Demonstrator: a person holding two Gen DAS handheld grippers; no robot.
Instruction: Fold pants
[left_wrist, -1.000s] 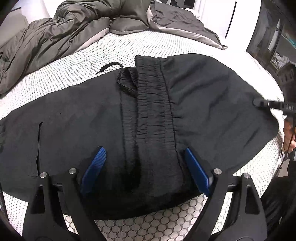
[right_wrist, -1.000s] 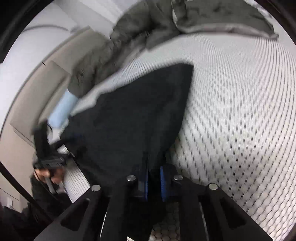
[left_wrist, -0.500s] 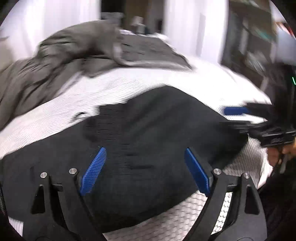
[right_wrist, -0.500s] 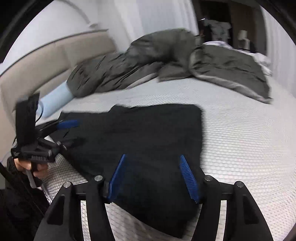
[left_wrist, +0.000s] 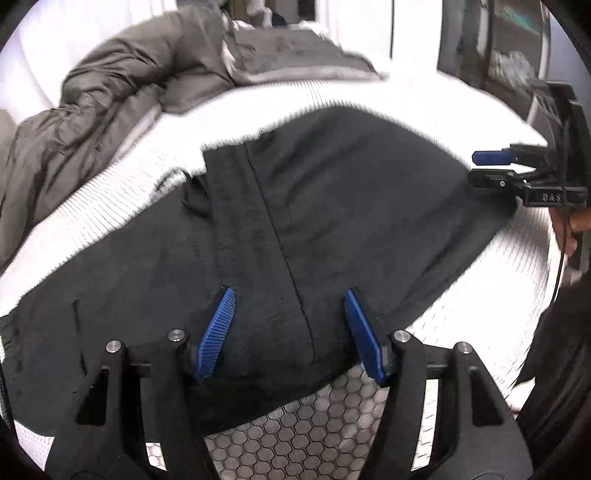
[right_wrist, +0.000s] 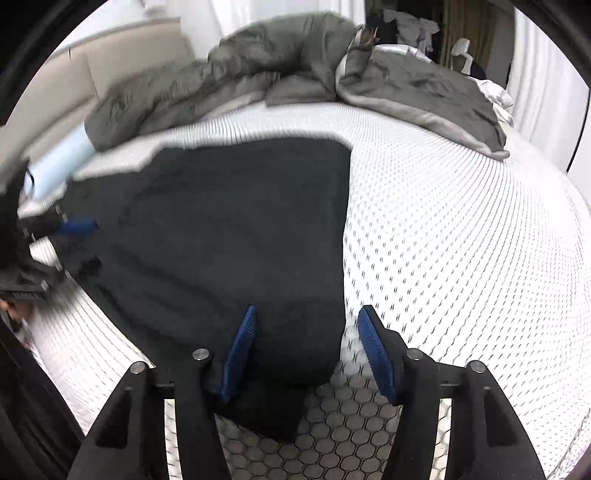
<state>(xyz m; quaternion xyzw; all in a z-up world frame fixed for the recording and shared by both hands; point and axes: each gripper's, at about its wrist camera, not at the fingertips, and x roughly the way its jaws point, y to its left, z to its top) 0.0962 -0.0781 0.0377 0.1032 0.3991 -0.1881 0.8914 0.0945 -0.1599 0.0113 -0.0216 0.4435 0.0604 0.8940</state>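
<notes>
My left tool (left_wrist: 290, 332) and right tool (right_wrist: 306, 350), both closing over pants (left_wrist: 314, 229), unclamped.
Pants lie lengthwise between them on the bed (right_wrist: 461, 240); each tool straddles the near edge.

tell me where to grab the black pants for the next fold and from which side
Judging by how they lie, take the black pants at the near edge of the folded-over part, coming in low from the near side of the bed. There the layers stack and the hem sits proud of the mattress, so one tool finger could slide underneath.
</notes>
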